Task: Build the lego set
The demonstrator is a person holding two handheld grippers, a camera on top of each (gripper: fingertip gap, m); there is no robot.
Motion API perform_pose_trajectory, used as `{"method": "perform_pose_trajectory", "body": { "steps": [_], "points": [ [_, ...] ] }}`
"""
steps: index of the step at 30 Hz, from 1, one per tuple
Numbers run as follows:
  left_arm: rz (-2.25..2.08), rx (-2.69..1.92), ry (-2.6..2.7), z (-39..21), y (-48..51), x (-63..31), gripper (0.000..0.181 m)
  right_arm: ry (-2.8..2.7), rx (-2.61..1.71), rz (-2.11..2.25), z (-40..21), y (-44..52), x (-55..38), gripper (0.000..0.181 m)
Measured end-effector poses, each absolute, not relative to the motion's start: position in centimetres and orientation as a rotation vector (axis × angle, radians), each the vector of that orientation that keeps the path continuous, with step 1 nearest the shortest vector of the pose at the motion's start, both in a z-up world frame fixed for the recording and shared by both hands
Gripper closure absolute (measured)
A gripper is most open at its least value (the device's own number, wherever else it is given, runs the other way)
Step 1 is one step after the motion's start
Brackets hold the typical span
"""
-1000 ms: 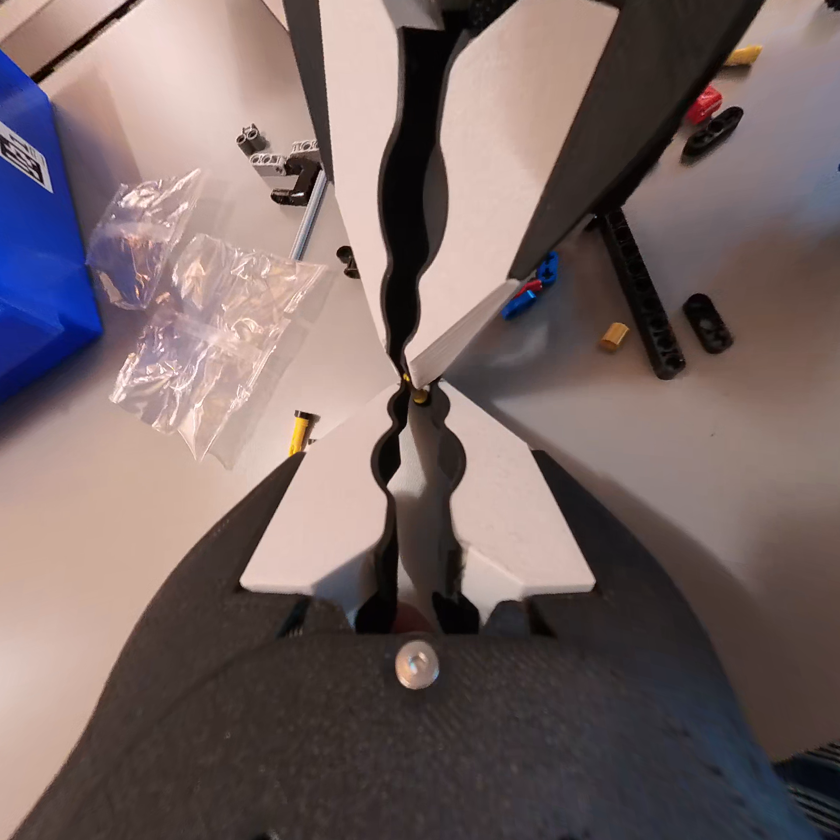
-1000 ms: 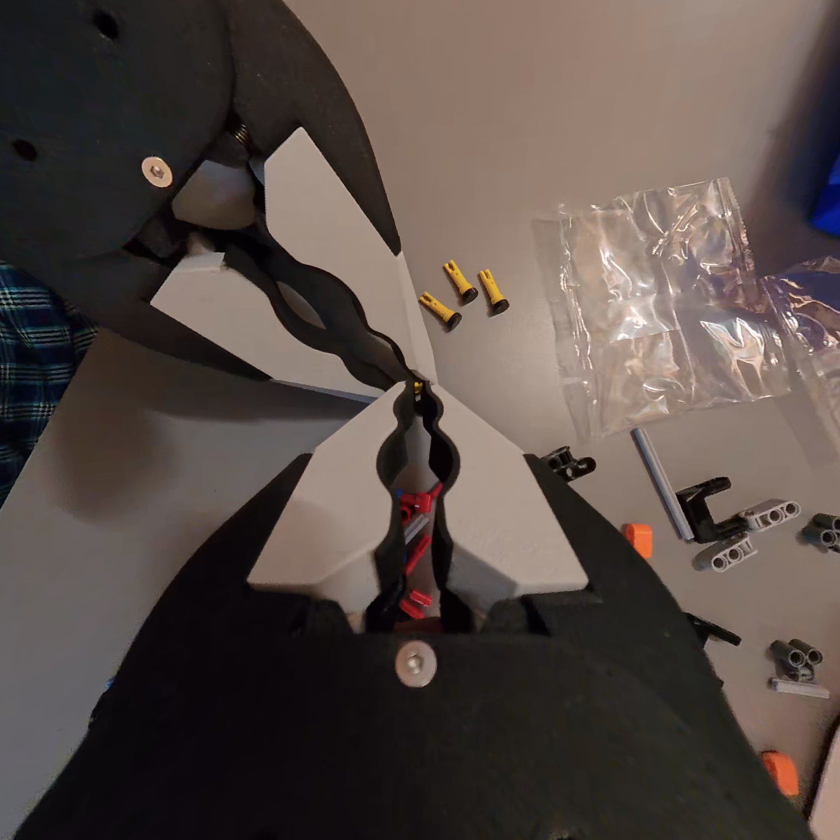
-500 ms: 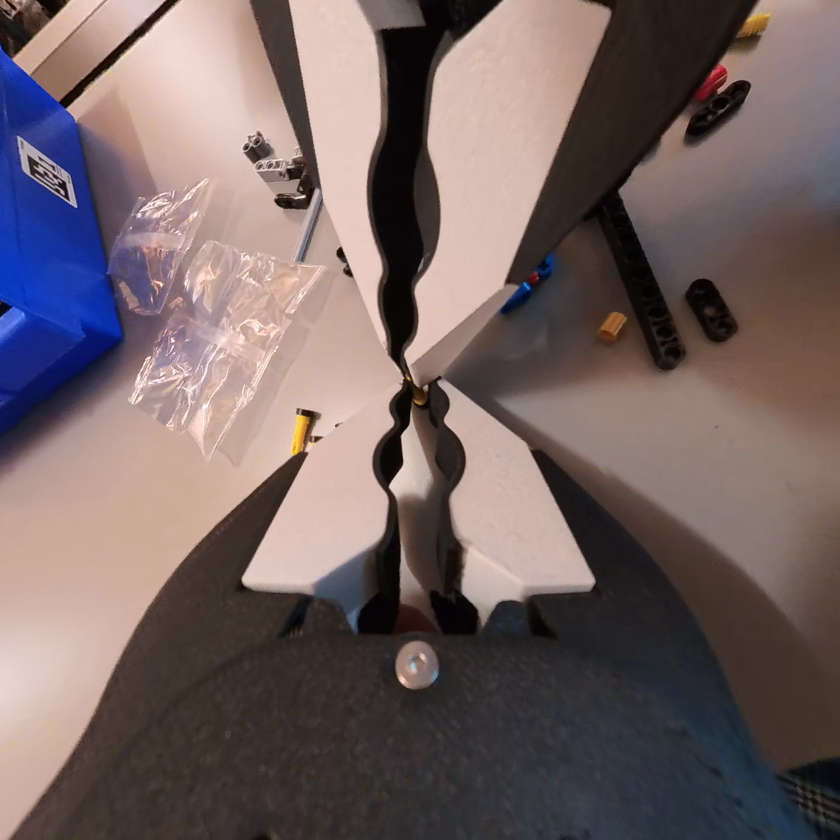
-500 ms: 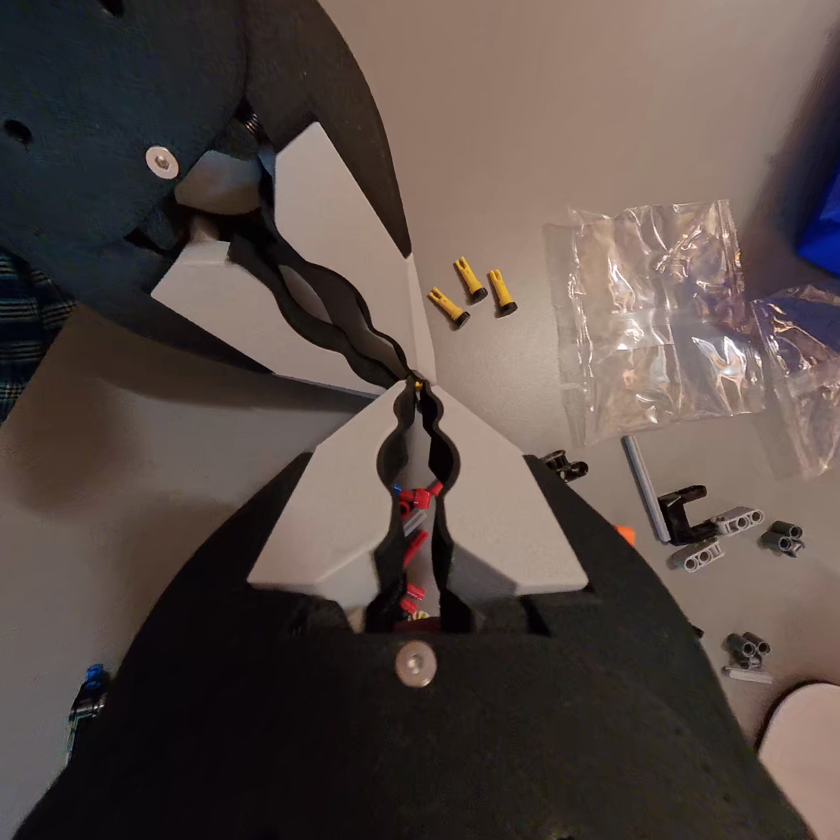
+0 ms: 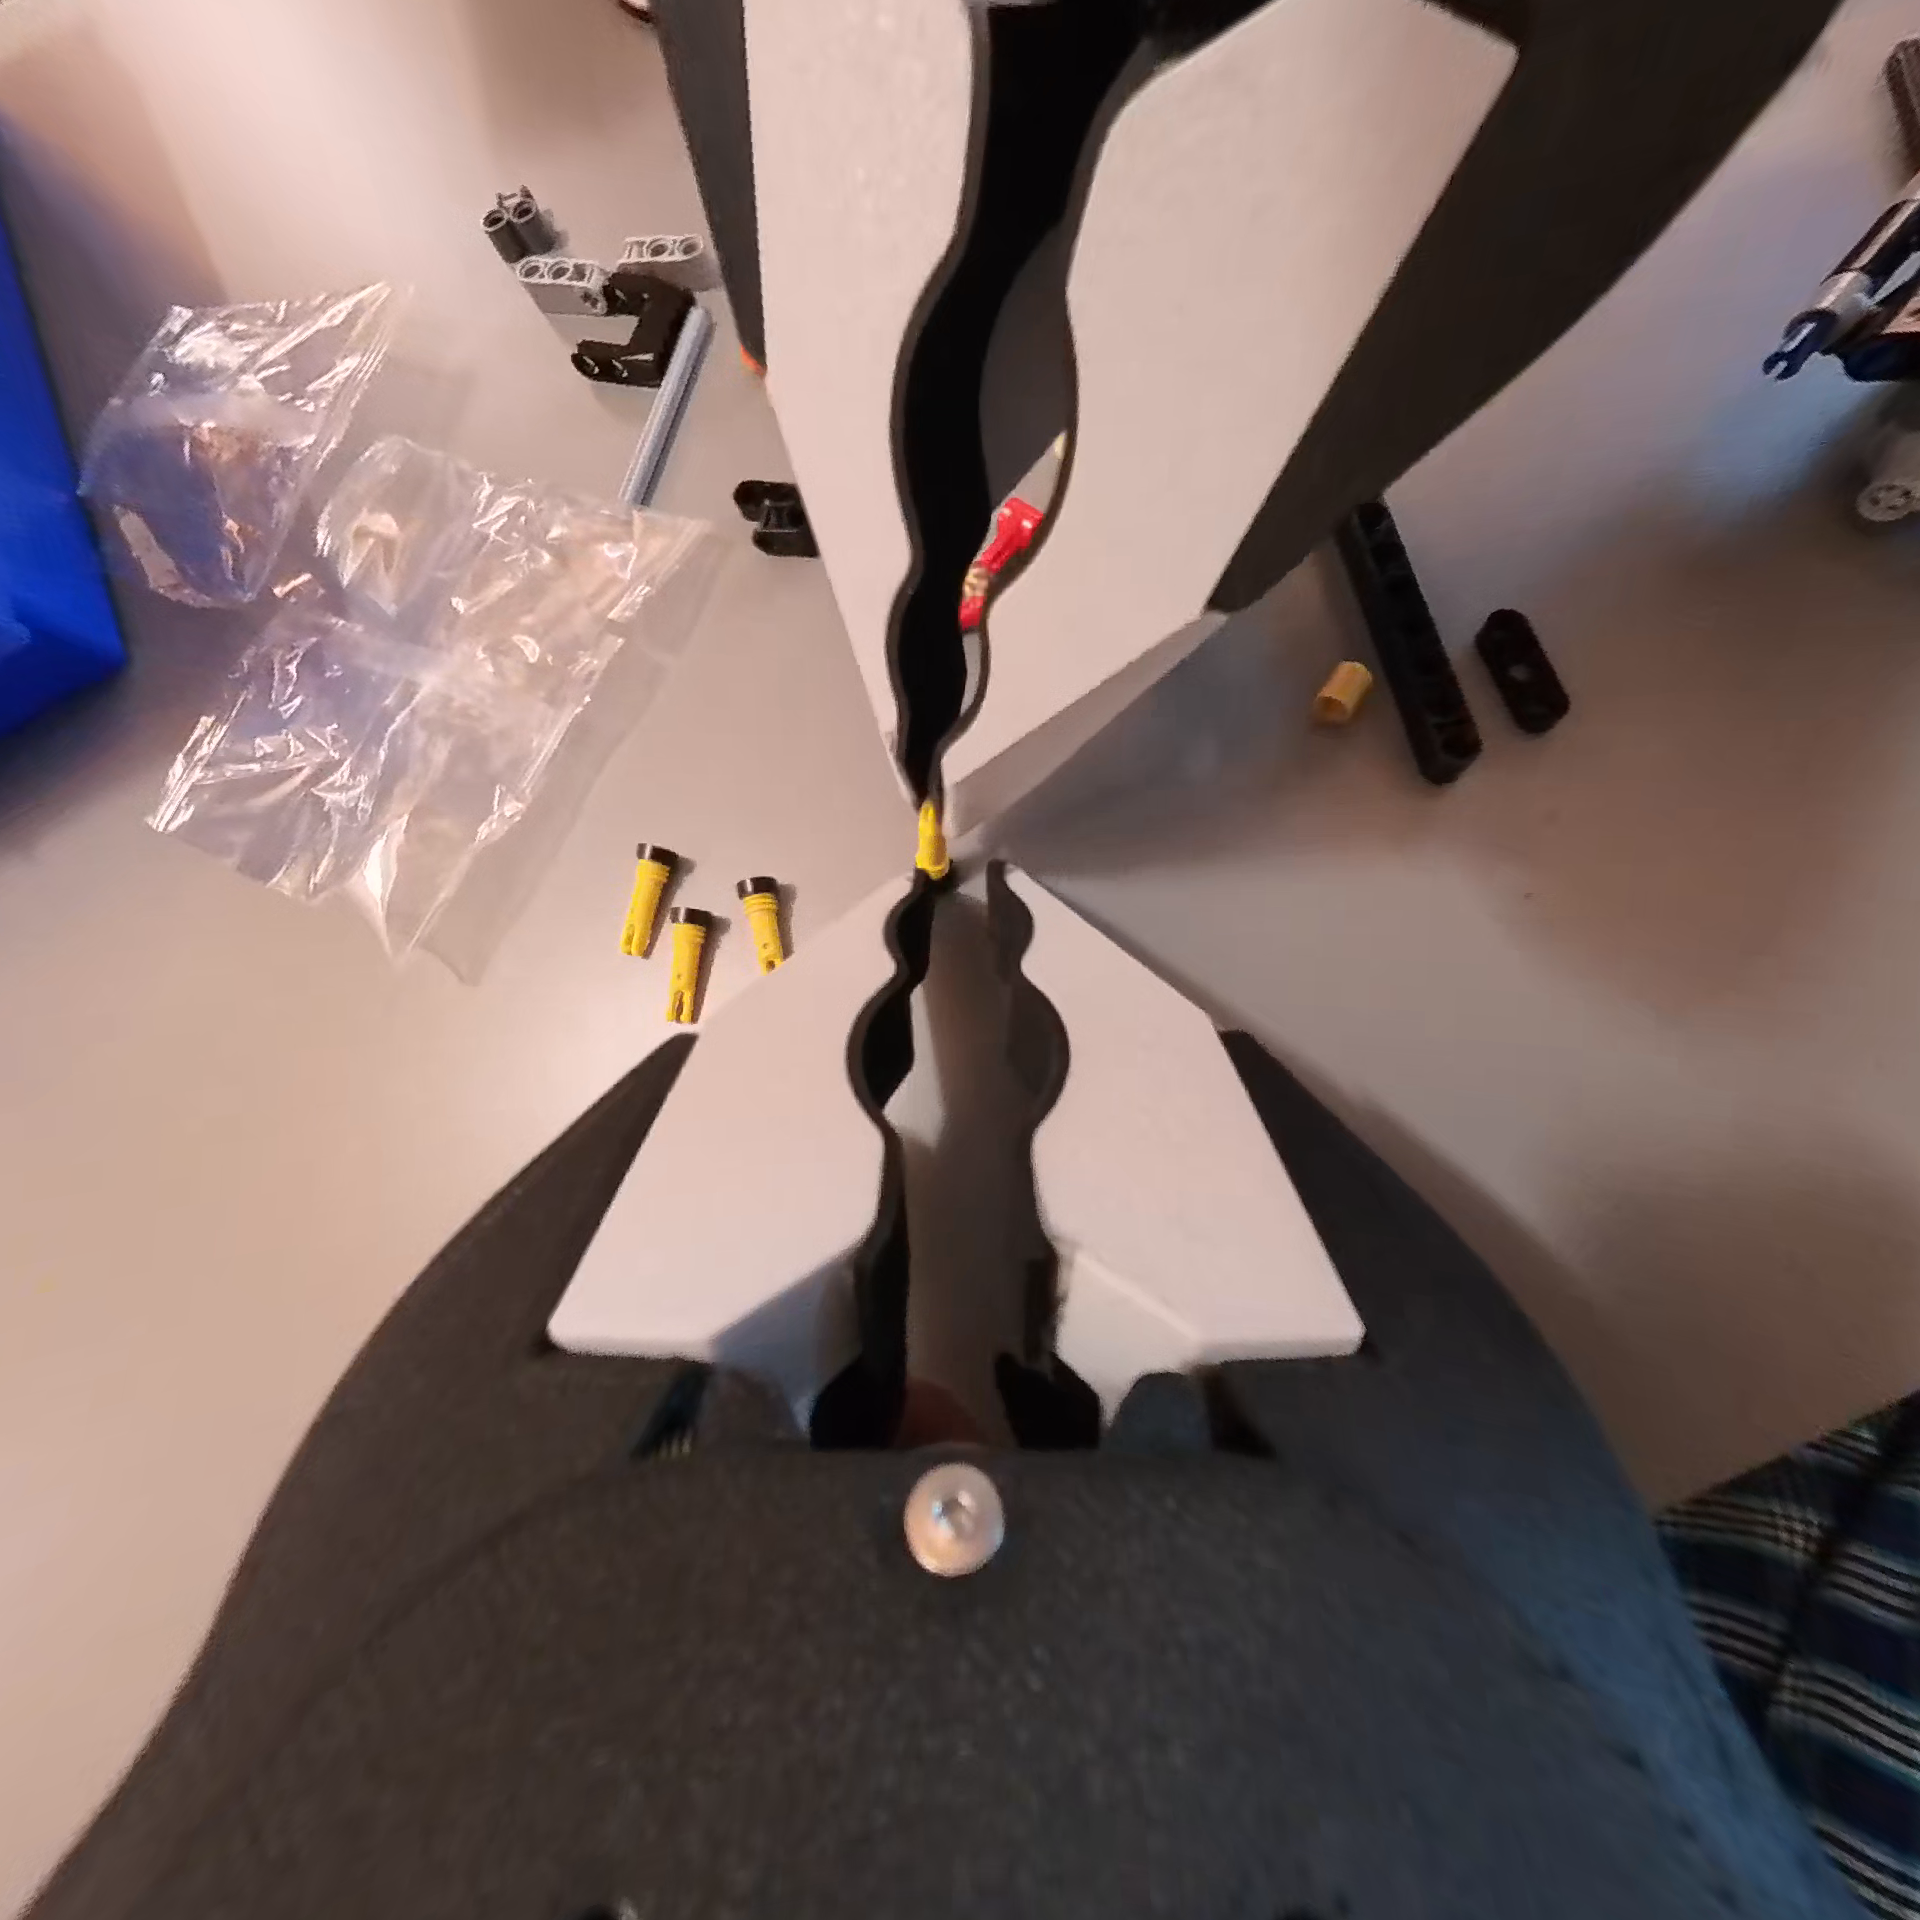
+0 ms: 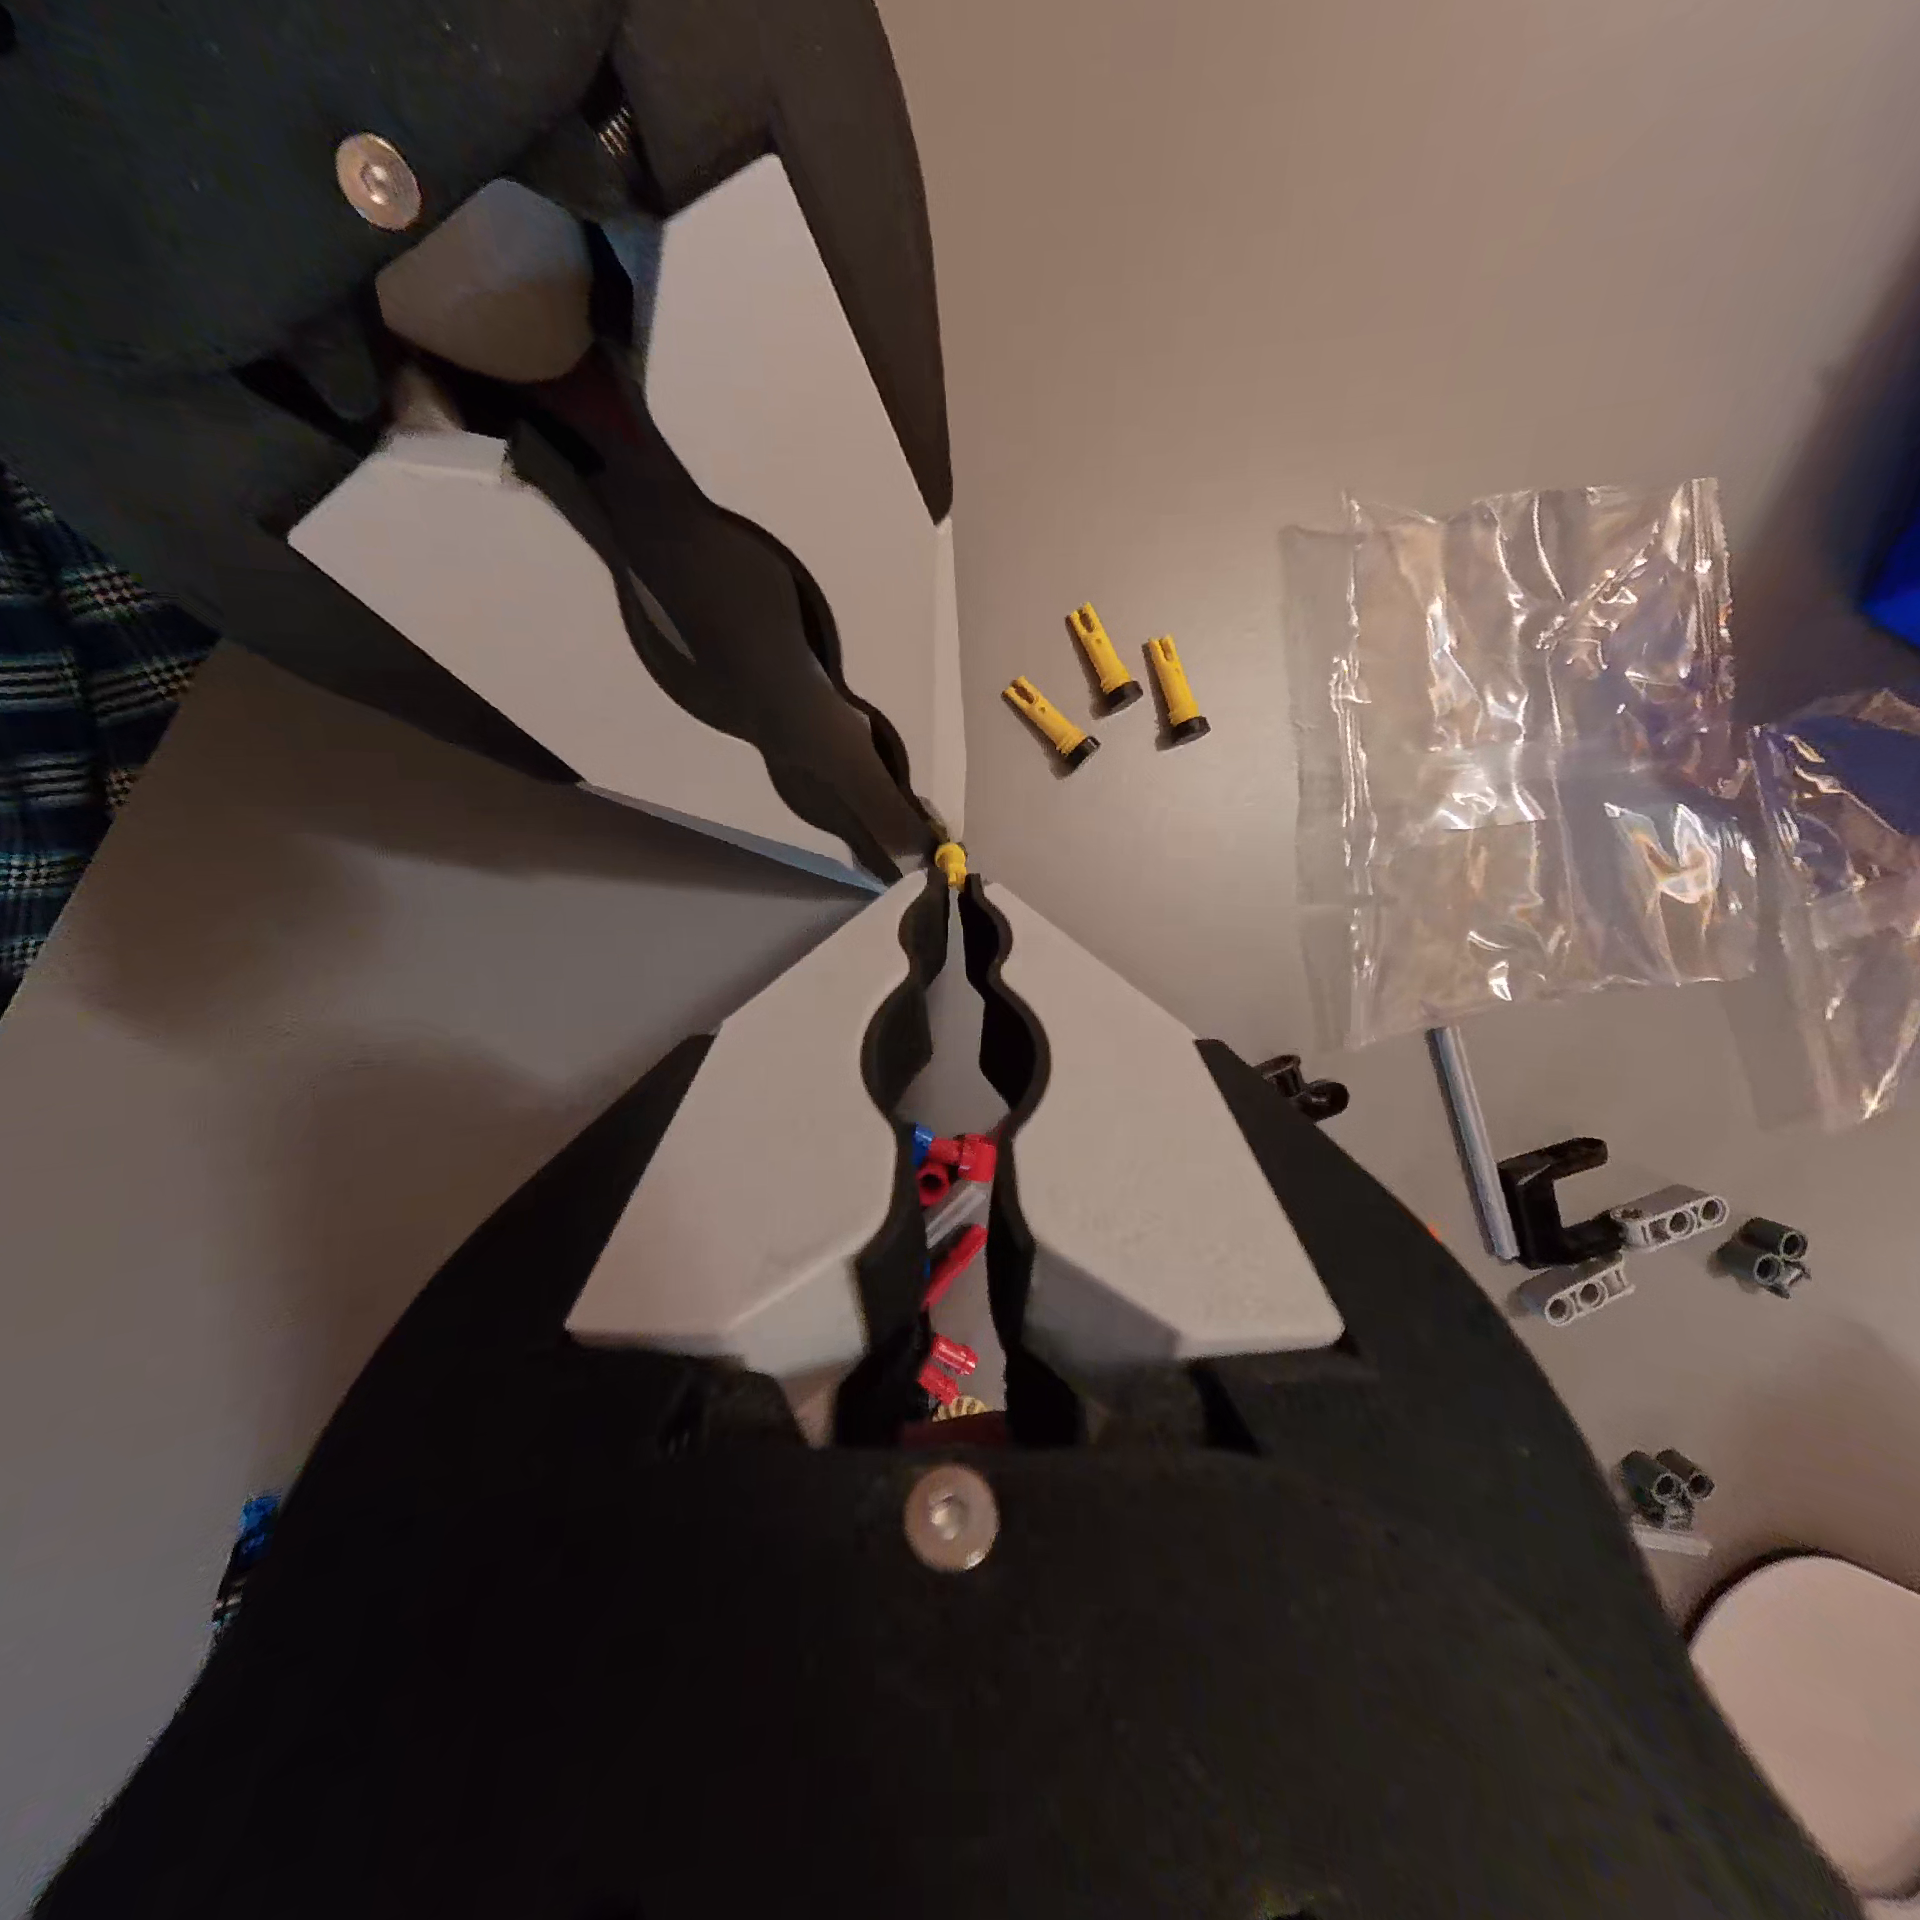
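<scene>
My two grippers meet tip to tip above the grey table (image 5: 1558,1039). A small yellow pin (image 5: 932,840) sticks out of the right gripper (image 5: 928,795), which comes down from the top of the left wrist view and is shut on the pin's far end. My left gripper (image 5: 956,878) has a narrow gap at its tips, and the pin's near end sits just outside that gap. In the right wrist view the pin's head (image 6: 948,857) shows just beyond my right gripper (image 6: 949,885), next to the left gripper (image 6: 914,821). Three loose yellow pins (image 5: 691,925) (image 6: 1101,675) lie on the table.
Clear plastic bags (image 5: 416,644) (image 6: 1527,748) lie beside a blue bin (image 5: 42,520). Nearby are a grey axle (image 5: 665,405), black connector (image 5: 629,338), black beam (image 5: 1408,644), tan bush (image 5: 1342,691), and red pieces (image 6: 951,1153). A partly built model (image 5: 1860,301) sits far right. A plaid sleeve (image 5: 1818,1610) is at the edge. Left and right tips are no more than a few centimetres apart.
The grippers have drawn slightly apart, so more of the pin shows. It has slid out of the left tips and stays in the right gripper. Both views have shifted over the table.
</scene>
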State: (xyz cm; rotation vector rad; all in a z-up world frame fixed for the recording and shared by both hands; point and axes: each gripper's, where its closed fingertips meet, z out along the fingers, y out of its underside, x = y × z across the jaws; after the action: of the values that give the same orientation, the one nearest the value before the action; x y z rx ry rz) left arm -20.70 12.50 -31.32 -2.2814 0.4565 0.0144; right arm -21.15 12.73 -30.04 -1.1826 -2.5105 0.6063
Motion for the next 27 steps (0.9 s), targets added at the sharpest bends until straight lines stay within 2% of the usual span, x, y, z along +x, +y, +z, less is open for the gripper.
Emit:
{"method": "perform_pose_trajectory", "body": {
  "steps": [13,27],
  "points": [
    [0.030,-2.285,0.441,-31.36,12.59,-20.99,0.179,-2.575,-1.179,0.526,-30.04,12.17,-21.68,0.181],
    [0.044,-2.246,0.444,-30.79,12.84,-21.05,0.171,-2.517,-1.238,0.664,-30.07,12.22,-21.76,0.181]
  ]
}}
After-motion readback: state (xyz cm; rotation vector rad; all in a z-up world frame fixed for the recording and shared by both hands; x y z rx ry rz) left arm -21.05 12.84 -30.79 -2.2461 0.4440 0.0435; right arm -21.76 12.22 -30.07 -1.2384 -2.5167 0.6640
